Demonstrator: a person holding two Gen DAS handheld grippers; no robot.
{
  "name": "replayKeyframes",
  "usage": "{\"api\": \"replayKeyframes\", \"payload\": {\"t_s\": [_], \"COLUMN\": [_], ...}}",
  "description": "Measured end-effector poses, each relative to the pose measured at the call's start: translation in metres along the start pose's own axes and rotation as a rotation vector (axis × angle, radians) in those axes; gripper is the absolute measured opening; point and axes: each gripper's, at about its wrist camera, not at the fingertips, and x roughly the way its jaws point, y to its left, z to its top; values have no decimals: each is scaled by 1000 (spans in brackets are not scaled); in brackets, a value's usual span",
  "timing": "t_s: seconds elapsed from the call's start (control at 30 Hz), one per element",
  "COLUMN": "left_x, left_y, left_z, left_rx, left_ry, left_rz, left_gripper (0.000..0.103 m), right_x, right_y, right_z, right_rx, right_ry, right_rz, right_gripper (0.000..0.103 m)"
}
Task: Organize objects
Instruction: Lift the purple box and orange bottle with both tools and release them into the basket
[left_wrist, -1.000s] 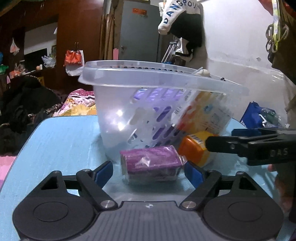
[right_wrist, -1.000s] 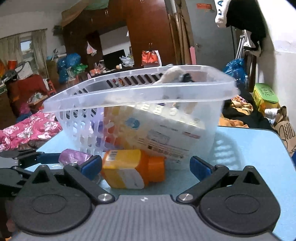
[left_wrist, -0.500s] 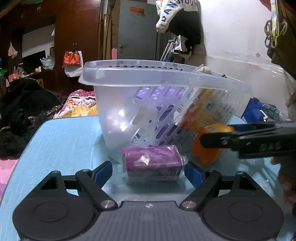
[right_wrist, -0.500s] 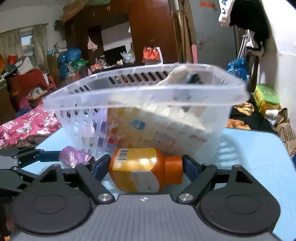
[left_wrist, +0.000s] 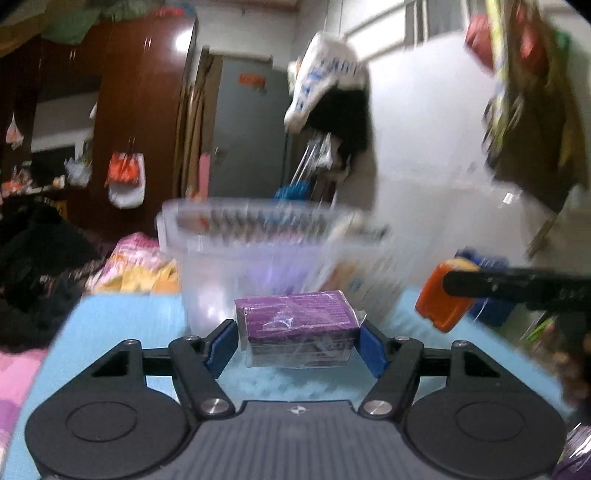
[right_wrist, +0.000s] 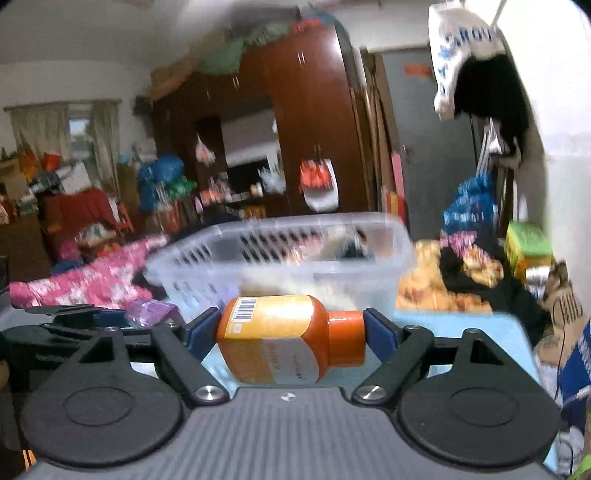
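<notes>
Right now the left gripper (left_wrist: 297, 341) pinches a purple box (left_wrist: 298, 326) wrapped in clear film, its blue pads (left_wrist: 221, 345) pressed against the box's two short ends, and the box sits level and clear of the blue tabletop (left_wrist: 122, 314) below it. Straight ahead at twelve o'clock, just behind the box, stands the clear slotted basket (left_wrist: 258, 243), blurred, with packages showing dimly through its wall. Out at three o'clock in that view the right gripper (right_wrist: 291, 330) reaches in as a dark bar, carrying an orange bottle (left_wrist: 445, 301). From its own camera, that gripper clamps the bottle lying sideways, one pad on the base at nine o'clock and the other on the orange cap at three o'clock, the barcode on the label facing up at eleven o'clock. Beyond it at twelve o'clock is the same basket (right_wrist: 280, 266), resting on the table. At nine o'clock the purple box (right_wrist: 151, 312) shows between the other gripper's dark fingers. Farther back are a brown wardrobe (right_wrist: 310, 122), a grey door (left_wrist: 251, 133) and piled clothes.
</notes>
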Motion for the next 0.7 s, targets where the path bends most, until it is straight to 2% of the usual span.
{"api": "replayKeyframes", "payload": {"t_s": [0.17,0.3,0.37,0.47,0.6,0.7], "left_x": [-31,-10,12,49,91,105], "left_y": [-2,4,13,28,44,48], "left_z": [57,109,126,136,130,118], "left_rx": [8,-6,-30,-79,-116,-118], "left_ry": [-118,-126,-95,-24,66,101], "left_rz": [-5,28,67,100,108,100], "left_gripper": [72,72,72,72,72,72], "right_x": [4,43,74,115,169,195], "right_y": [22,29,28,22,3,-8], "right_z": [44,72,82,85,82,75], "right_rx": [-78,-144,-155,-127,-60,-7], "right_ry": [-129,-170,-142,-76,30,96], "right_rz": [-5,-44,-41,-85,-151,-153], "right_gripper": [84,84,84,84,84,84]}}
